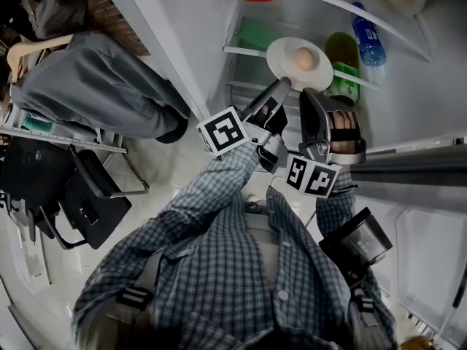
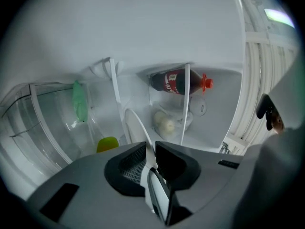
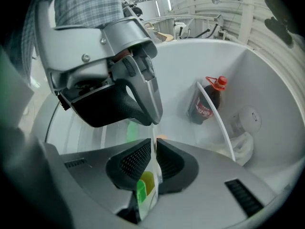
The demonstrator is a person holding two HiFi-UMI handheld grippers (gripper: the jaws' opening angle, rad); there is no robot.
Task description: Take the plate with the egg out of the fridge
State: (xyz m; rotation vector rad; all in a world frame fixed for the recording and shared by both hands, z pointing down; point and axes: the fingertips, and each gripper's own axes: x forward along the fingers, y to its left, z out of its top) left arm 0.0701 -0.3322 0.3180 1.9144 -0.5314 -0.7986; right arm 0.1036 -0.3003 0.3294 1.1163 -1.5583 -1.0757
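The round white plate (image 1: 281,53) with the brown egg (image 1: 305,59), upper centre, is grasped at its rim by the fingers of the left gripper (image 1: 283,86) and the right gripper (image 1: 309,93); carrying out remains.

White fridge shelves (image 1: 244,50), green bottle (image 1: 341,53) and blue bottle (image 1: 367,35) on them

Wht plate (image 1: 277,55), tan egg (image 1: 305,59), chk'd shirt (image 1: 219,268).
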